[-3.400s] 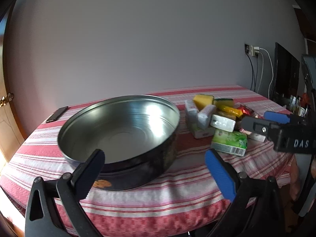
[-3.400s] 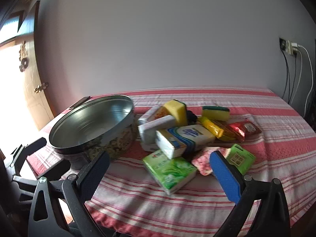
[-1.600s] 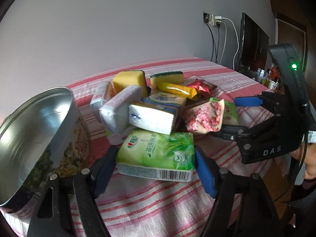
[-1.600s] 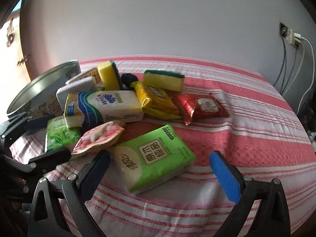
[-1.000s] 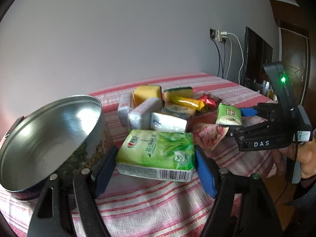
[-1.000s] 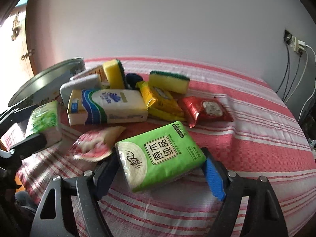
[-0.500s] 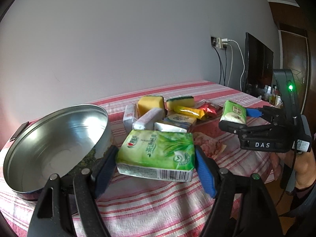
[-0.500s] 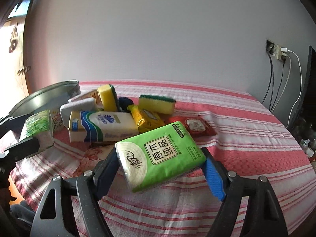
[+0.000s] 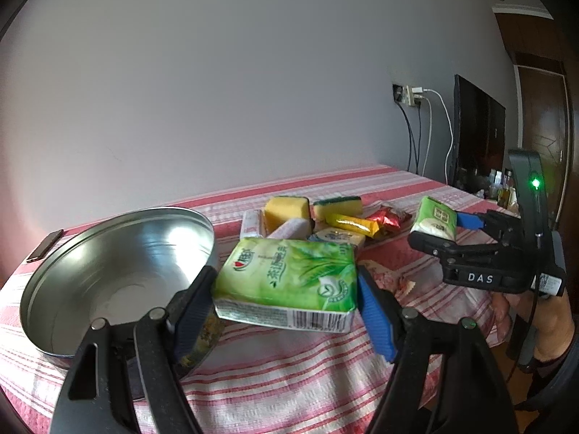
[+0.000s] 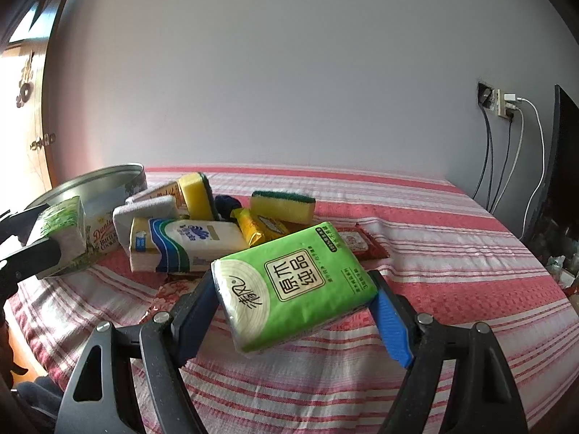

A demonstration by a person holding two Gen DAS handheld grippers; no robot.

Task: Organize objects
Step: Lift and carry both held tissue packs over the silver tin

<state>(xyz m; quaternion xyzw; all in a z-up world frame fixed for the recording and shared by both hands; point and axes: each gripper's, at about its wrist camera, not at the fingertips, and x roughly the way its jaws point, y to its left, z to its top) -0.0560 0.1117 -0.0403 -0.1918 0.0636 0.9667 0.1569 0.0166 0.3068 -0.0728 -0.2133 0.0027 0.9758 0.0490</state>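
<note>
My left gripper (image 9: 286, 300) is shut on a green tea-leaf tissue pack (image 9: 286, 282), held above the table beside the round metal tin (image 9: 108, 271). My right gripper (image 10: 295, 307) is shut on a bright green tissue pack with a white label (image 10: 293, 282), lifted clear of the cloth. Each gripper shows in the other's view: the right gripper (image 9: 439, 228) at the right edge, the left gripper (image 10: 43, 238) at the far left. A pile remains on the table: blue-and-white tissue pack (image 10: 188, 242), two yellow sponges (image 10: 282, 206), yellow packet (image 10: 260, 231), red packet (image 10: 362, 244).
The table wears a red-and-white striped cloth (image 10: 434, 253). A pink floral packet (image 9: 383, 276) lies near the front. A dark phone (image 9: 45, 246) lies behind the tin. A wall socket with cables (image 10: 503, 108) and a dark screen (image 9: 477, 137) are at the right.
Both grippers closed on their tissue packs and lifted them off the table. Over the last second both views tilted up a little, with the packs still held.
</note>
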